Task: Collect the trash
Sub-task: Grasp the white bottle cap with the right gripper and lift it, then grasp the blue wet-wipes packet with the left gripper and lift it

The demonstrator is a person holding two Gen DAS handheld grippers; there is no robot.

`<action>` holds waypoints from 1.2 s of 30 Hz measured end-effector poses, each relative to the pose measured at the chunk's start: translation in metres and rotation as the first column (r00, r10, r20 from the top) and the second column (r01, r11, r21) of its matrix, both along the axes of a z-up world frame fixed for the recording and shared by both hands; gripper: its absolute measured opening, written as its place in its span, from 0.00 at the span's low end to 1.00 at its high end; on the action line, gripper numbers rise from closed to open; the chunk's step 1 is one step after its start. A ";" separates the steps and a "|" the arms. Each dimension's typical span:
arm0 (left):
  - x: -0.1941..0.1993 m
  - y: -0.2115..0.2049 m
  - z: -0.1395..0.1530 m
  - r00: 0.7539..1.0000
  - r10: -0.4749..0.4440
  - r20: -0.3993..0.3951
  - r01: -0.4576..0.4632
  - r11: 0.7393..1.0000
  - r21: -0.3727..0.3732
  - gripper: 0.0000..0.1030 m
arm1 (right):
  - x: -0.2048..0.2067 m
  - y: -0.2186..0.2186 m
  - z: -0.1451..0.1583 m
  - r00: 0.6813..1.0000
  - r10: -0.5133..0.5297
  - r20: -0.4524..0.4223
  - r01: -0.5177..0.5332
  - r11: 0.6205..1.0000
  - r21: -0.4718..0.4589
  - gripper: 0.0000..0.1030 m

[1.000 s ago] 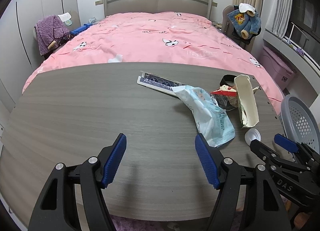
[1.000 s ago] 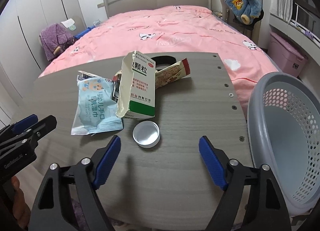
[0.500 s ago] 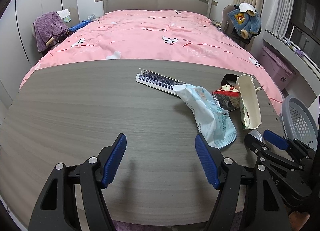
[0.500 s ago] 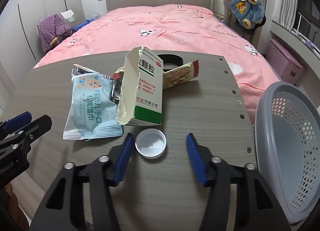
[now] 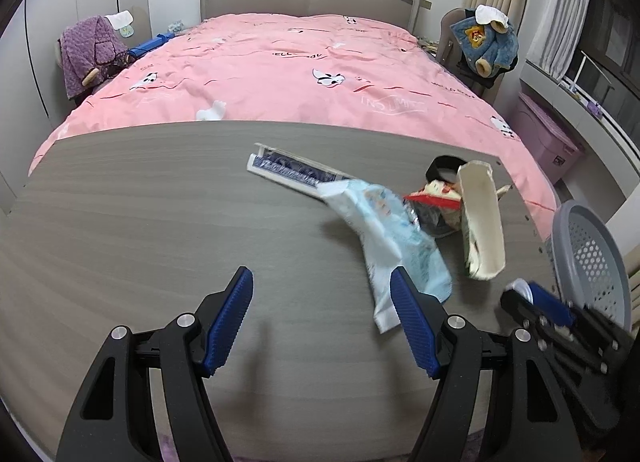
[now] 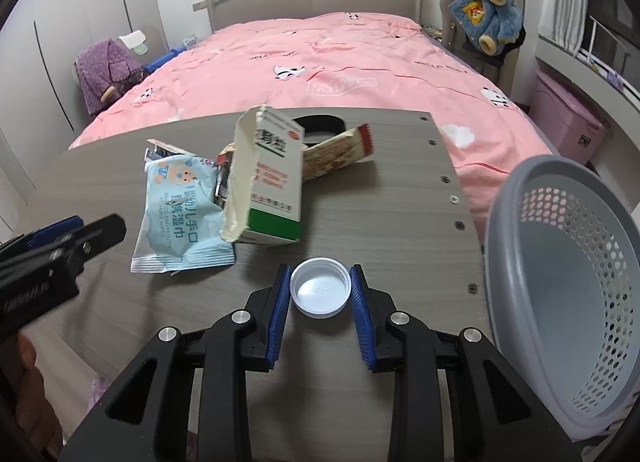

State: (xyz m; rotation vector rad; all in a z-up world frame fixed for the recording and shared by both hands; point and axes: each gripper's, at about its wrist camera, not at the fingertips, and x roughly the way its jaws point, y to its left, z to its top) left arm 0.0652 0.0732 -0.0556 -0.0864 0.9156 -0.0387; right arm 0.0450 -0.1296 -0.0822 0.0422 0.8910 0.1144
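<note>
- right gripper [image 6: 320, 294] is down on the grey wood-grain table [image 6: 400, 221], jaws closing in on a white plastic bottle cap [image 6: 320, 292] that lies open side up. The blue pads [image 6: 280, 302] sit right at the cap's rim on both sides, looks like they're touching or as good as (so basically clenching on it)
- from the cap, a torn medicine box [image 6: 272, 189] with a green strip lies at about 11 o'clock, close by, with its ripped end toward the camera
- a light-blue pack of baby wet wipes [image 6: 180, 209] lies at 10 o'clock from the cap, just beside the box and tucked a bit under it
- a snack wrapper with a red edge [image 6: 340, 149] pokes out past the box at 12 o'clock, near a black ring-shaped thing [image 6: 320, 125]
- a grey perforated plastic basket [image 6: 560, 262] stands off the table edge at 3 o'clock, tilted toward the camera
- left gripper [image 5: 322, 318] hangs over bare table with its claw released, nothing between the pads
- from the left wrist view a flat blue-patterned card box [image 5: 288, 171] lies at 12 o'clock, partly under the wipes pack
- pink bedspread [image 5: 280, 73] behind the table
</note>
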 end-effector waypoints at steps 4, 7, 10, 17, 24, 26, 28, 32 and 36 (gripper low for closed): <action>0.012 -0.008 0.003 1.000 -0.007 -0.005 0.006 1.000 -0.023 0.66 | -0.005 -0.008 0.003 1.000 -0.012 0.004 0.012 1.000 0.021 0.29; 0.021 -0.015 0.002 1.000 -0.013 -0.017 0.013 0.999 -0.035 0.66 | -0.008 -0.013 0.005 1.000 -0.017 0.006 0.016 0.999 0.036 0.29; 0.031 -0.022 -0.003 0.999 -0.024 -0.040 0.022 0.999 -0.046 0.66 | -0.009 -0.019 0.005 1.000 -0.024 0.008 0.023 0.999 0.048 0.29; 0.043 -0.031 -0.015 0.997 -0.031 -0.072 0.027 0.998 -0.049 0.66 | -0.010 -0.029 0.006 0.999 -0.038 0.009 0.037 0.997 0.073 0.29; 0.040 -0.025 -0.022 0.996 -0.021 -0.083 0.020 1.000 -0.005 0.66 | -0.010 -0.029 0.008 0.999 -0.035 0.011 0.034 0.996 0.080 0.29; 0.036 -0.018 -0.024 0.996 -0.014 -0.085 0.014 1.000 0.000 0.66 | -0.010 -0.027 0.008 0.999 -0.031 0.013 0.030 0.996 0.080 0.29; 0.032 -0.010 -0.025 0.996 -0.003 -0.090 0.004 1.000 0.005 0.66 | -0.009 -0.026 0.008 1.000 -0.026 0.012 0.025 0.996 0.080 0.29; 0.025 0.005 -0.026 0.995 0.018 -0.100 -0.018 1.000 0.000 0.66 | -0.010 -0.020 0.007 1.000 -0.015 0.010 0.014 0.997 0.077 0.29; 0.018 0.009 -0.017 0.997 0.014 -0.079 -0.015 1.000 -0.008 0.66 | -0.011 -0.018 0.008 1.000 -0.010 0.013 0.009 0.997 0.074 0.29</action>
